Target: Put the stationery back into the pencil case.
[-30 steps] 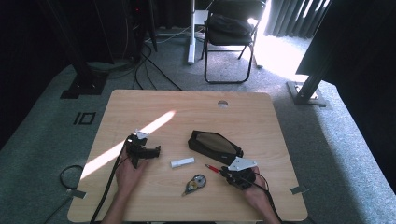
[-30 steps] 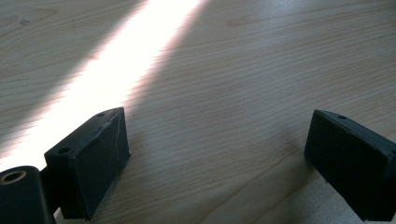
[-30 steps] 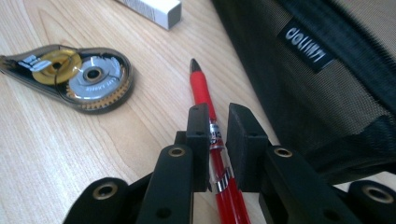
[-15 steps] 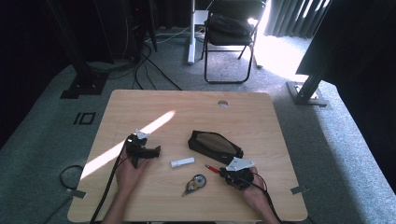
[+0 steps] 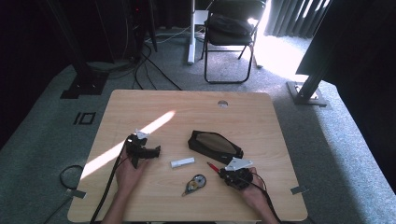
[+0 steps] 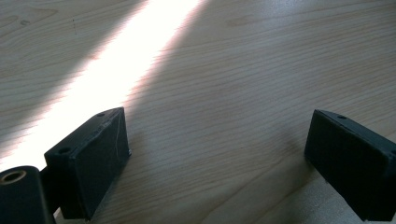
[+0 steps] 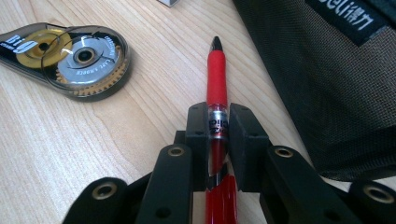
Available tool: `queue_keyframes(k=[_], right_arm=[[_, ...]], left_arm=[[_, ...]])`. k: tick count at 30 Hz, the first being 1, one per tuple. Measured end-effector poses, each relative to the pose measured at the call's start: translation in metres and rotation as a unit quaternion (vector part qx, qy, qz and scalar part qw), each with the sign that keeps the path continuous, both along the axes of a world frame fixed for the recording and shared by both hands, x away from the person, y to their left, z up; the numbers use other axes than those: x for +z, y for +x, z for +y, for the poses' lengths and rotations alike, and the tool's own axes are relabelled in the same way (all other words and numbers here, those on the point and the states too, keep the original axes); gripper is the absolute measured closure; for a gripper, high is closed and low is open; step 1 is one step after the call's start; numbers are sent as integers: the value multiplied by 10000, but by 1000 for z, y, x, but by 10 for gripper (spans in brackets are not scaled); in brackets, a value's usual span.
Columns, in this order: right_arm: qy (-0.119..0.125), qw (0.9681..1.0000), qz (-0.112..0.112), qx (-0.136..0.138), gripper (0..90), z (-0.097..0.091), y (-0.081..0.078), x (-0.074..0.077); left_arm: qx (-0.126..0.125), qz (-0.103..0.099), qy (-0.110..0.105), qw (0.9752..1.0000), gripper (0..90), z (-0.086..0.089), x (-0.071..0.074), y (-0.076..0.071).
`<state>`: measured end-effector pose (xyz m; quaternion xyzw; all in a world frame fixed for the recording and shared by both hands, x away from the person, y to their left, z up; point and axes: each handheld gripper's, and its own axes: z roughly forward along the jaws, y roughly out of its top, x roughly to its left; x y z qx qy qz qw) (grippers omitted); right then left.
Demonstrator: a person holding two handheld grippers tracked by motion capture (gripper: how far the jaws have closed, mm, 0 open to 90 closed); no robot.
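A red pen (image 7: 216, 70) lies on the wooden table (image 5: 187, 107), tip pointing away, and my right gripper (image 7: 217, 122) is shut on its barrel. Its jaws have just been opening by a hair, with the pen still pinched between the pads. In the high view this right gripper (image 5: 220, 171) sits at the front right with the pen (image 5: 212, 166) sticking out toward the left. My left gripper (image 5: 155, 150) rests at the front left, held by a hand. In its own view the left gripper (image 6: 217, 140) stands open over bare wood, nothing between the jaws.
A black mesh pencil case (image 5: 215, 145) lies just behind the right gripper, close on the pen's right side (image 7: 327, 70). A correction tape dispenser (image 5: 196, 183) and a small white stick (image 5: 182, 163) lie between the two hands. A sunlit stripe (image 5: 140, 135) crosses the table.
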<state>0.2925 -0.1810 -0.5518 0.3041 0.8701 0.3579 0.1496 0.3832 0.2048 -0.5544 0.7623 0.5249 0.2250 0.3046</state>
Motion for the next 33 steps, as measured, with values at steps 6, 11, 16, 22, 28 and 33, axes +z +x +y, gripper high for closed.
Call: queue_keyframes(k=[6, 11, 16, 22, 28, 33], right_arm=[[4, 10000, 79, 10, 795, 2, 0, 1], [-23, 10000, 64, 45, 795, 3, -1, 1], [-68, 9999, 24, 103, 795, 6, -1, 1], [-84, 9999, 8, 129, 795, 6, -2, 2], [-56, 9999, -14, 132, 795, 6, -3, 4], [-29, 9999, -39, 139, 795, 7, -4, 5]], left_arm=[[1, -1, -2, 10000, 65, 0, 0, 0], [1, 0, -2, 10000, 65, 0, 0, 0], [0, 0, -1, 10000, 66, 0, 0, 0], [0, 1, -1, 10000, 65, 0, 0, 0], [0, 0, 0, 10000, 65, 0, 0, 0], [0, 0, 0, 10000, 65, 0, 0, 0]])
